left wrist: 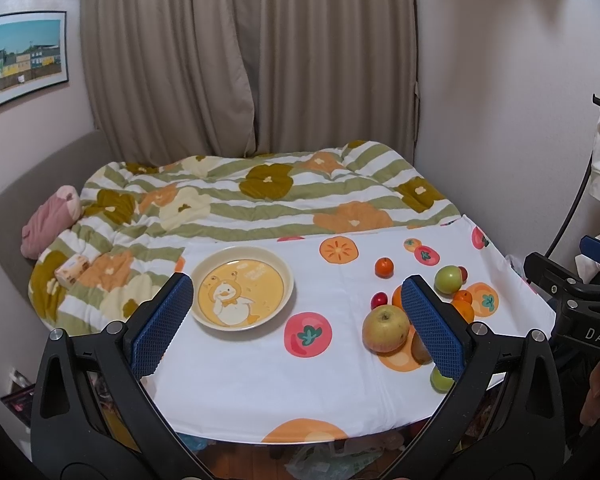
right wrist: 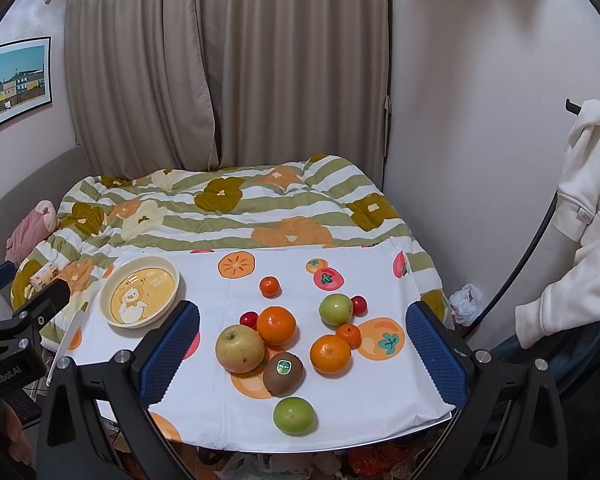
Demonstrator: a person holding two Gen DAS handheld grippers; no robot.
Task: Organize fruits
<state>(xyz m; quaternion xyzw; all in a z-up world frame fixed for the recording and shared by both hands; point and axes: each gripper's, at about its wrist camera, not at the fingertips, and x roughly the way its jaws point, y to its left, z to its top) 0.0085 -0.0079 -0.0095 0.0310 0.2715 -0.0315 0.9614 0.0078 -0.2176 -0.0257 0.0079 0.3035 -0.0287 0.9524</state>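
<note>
Left wrist view
Surface: table [left wrist: 260, 392] under a white fruit-print cloth, set before a bed with a striped floral quilt [left wrist: 260, 196].
Left gripper [left wrist: 296, 324]: jaws spread wide, holding nothing.
Plate: round cream plate with a yellow duck picture [left wrist: 242, 293], bare, at the cloth's left.
Large yellow-green apple [left wrist: 385, 328]: right of centre.

Right wrist view
Right gripper [right wrist: 302, 354]: jaws wide apart, nothing held.
Fruit: apple [right wrist: 240, 349] touching a brown kiwi with sticker [right wrist: 283, 373]; large orange [right wrist: 276, 325]; second orange [right wrist: 330, 354]; small green apple [right wrist: 293, 416] nearest the table edge.
</note>
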